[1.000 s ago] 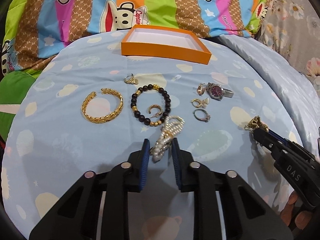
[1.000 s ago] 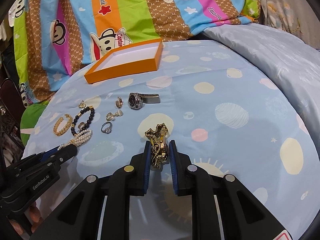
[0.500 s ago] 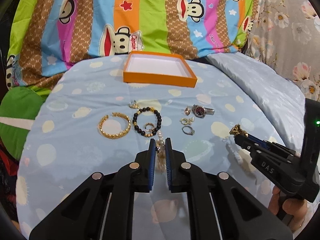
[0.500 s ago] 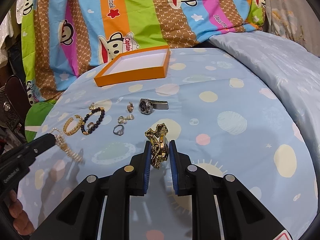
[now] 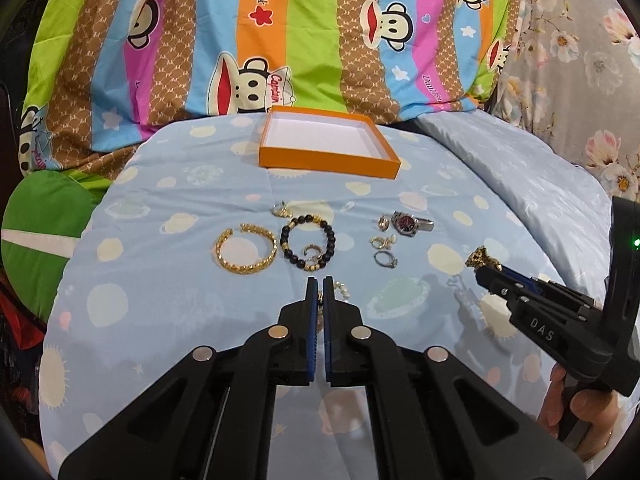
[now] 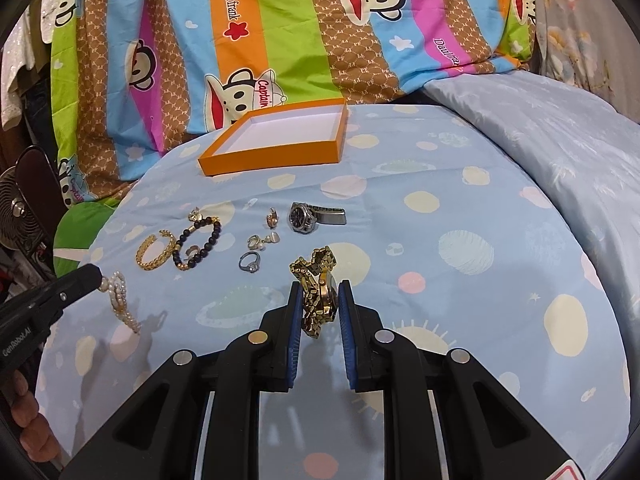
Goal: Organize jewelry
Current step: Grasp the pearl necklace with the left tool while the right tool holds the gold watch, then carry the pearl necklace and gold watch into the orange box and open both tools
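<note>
Box (image 5: 328, 157) behind jewelry row: bangle (image 5: 246, 253) left, bead bracelet (image 5: 307, 241) mid, watch (image 5: 406, 223) right.

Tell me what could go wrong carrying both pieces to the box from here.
The pearl bracelet dangles from the left tool by one end, so it could slip out or swing wide of the orange box. The gold watch sits bunched in the right tool; its loose band could snag the black bead bracelet below.

My closed left pads hide most of the white pearl strand (image 5: 341, 289). The small gold earrings (image 6: 272, 216) beside the silver wristwatch (image 6: 306, 217) are too tiny to read.
</note>
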